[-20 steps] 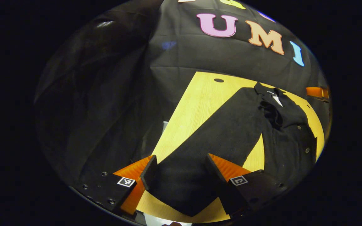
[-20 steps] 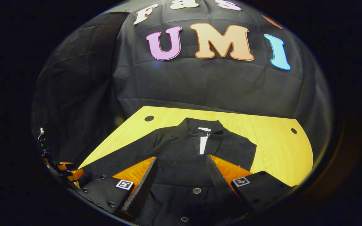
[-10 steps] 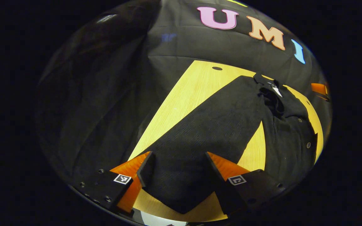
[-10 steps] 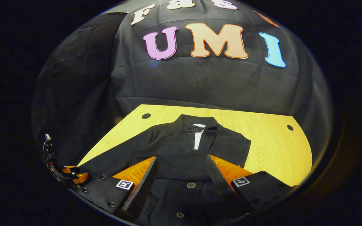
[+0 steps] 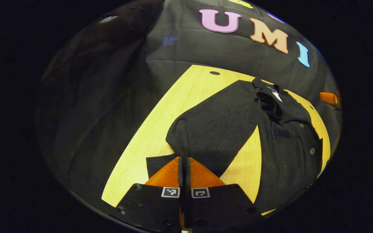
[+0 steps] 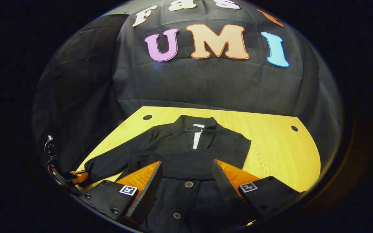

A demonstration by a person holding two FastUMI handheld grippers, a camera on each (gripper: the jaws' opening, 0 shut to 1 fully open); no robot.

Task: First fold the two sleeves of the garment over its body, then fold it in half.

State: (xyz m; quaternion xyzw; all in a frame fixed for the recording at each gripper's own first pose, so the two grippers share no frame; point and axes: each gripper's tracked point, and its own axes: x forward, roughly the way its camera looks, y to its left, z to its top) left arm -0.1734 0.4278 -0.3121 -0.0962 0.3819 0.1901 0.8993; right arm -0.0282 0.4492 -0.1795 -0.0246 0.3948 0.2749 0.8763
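Left gripper view: the jacket's (image 5: 280,139) sleeve (image 5: 215,129), flat a second ago, now bunches ahead of our left gripper (image 5: 184,161), which has pinched its cuff. Our right gripper (image 6: 186,168) still hangs spread above the jacket's front on the table (image 6: 280,152).

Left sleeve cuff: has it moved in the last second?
Yes. In the left gripper view the left gripper has shut on the sleeve, whose cloth has bunched up toward the table hole.
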